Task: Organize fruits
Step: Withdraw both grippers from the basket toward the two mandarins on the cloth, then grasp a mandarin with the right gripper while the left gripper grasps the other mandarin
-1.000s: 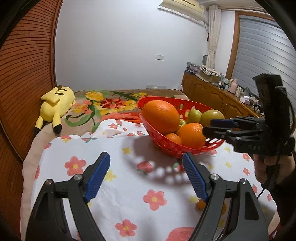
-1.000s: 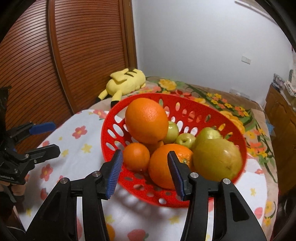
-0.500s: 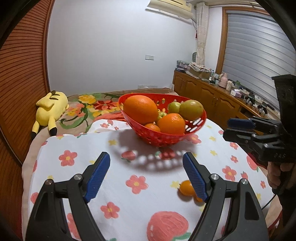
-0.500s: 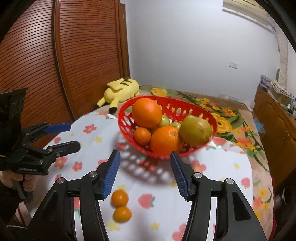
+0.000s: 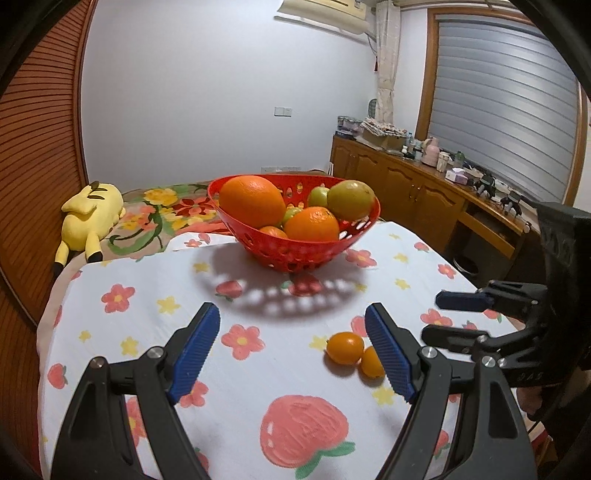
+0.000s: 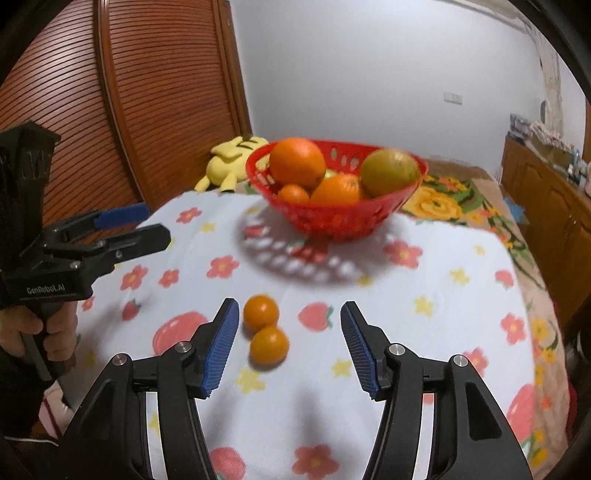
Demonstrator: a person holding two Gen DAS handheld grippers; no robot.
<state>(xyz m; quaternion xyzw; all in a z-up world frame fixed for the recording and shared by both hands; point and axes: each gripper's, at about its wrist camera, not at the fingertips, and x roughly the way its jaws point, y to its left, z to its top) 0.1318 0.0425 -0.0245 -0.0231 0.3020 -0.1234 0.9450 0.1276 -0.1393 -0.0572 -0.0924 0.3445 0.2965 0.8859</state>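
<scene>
Two black plastic hand-held grippers: left hand-held gripper (image 5: 291, 350) and right hand-held gripper (image 6: 286, 345), each with ribbed blue pads (image 5: 195, 349) on angular black fingers, silver screws at the pivots. White "GenRobot.AI" lettering along one body. Dark sleeve at the wrist.

A plain white wall (image 5: 192, 96) closes the far side of the room, with a small switch plate (image 5: 283, 110) on it and an air conditioner (image 5: 325, 16) mounted high up. At the left stands a ribbed brown wooden door (image 6: 162, 85). Along the right side runs a wooden cabinet (image 5: 399, 192), its top cluttered with small items, under a window with a grey shutter (image 5: 506, 99) and a pale curtain (image 5: 386, 55) at its left edge.
</scene>
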